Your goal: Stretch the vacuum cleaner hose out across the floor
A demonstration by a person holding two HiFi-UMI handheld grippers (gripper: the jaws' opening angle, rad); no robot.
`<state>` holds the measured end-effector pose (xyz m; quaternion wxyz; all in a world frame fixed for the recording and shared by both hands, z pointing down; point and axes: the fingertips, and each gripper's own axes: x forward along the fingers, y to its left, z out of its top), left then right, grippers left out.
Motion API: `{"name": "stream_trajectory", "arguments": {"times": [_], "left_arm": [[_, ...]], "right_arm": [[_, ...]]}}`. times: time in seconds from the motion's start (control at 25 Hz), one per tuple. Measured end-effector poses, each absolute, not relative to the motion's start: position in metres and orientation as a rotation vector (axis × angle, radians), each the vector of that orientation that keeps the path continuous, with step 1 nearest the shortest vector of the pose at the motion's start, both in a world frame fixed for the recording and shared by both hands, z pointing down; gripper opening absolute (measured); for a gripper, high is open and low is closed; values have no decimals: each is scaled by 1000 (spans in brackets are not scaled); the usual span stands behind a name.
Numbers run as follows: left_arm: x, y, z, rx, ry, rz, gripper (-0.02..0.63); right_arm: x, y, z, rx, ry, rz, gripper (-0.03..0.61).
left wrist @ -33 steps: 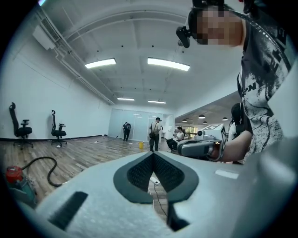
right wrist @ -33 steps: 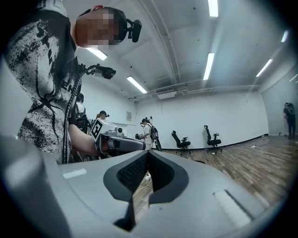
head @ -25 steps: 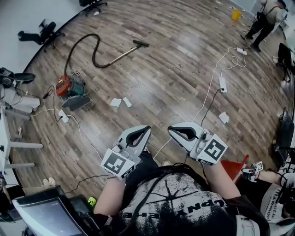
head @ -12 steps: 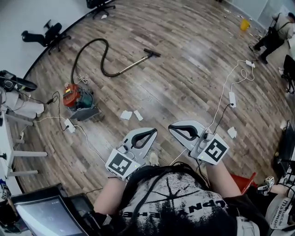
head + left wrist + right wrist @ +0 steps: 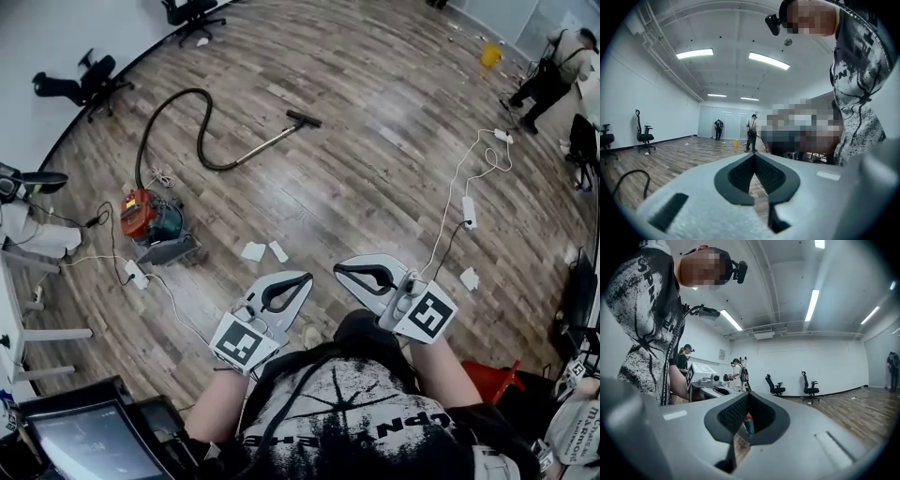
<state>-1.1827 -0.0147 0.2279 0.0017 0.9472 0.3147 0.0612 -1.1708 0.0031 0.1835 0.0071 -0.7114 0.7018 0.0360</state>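
Compared with a second ago, the red canister [image 5: 150, 217] sits lower in the head view, nearer the person. The left gripper [image 5: 302, 277] and right gripper [image 5: 341, 271] have jaws pressed together, empty. The black vacuum cleaner hose [image 5: 201, 141] curves across the wooden floor [image 5: 375, 141], well ahead of both.

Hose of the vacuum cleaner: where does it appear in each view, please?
Head view: hose loops on the floor, upper left.
Left gripper view: black arc at lower left.
Right gripper view: not in it.
Shared landmark: office chairs by the white wall.
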Motion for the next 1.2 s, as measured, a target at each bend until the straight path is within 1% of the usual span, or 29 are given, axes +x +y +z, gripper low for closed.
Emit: {"name": "stream_trajectory", "arguments": {"times": [0.12,0.24,0.36,0.52,0.88,1.04,1.2], "left_arm": [[-1163,-18,235,2959,975,261,2],[-1136,-13,233,2947,1009,209,2],[-1099,-8,235,2965,1019,190,2],[-1038,-16,239,2963,930,283,2],[-927,-12,224,3009,809,247,2],[-885,-8,225,3035,754,267,2],[-856,-10,224,3066,660,253,2]], "right_arm": [[-1153,3,183,-2238,2183,105,8],[-1128,8,184,-2262,2173,93,8],[-1090,14,190,-2266,2169,90,8],[-1027,11,191,-2233,2213,125,8],[-918,30,180,-2173,2281,157,8],[-876,41,189,-2141,2292,119,8],[-844,41,200,-2081,2344,95,8]]}}
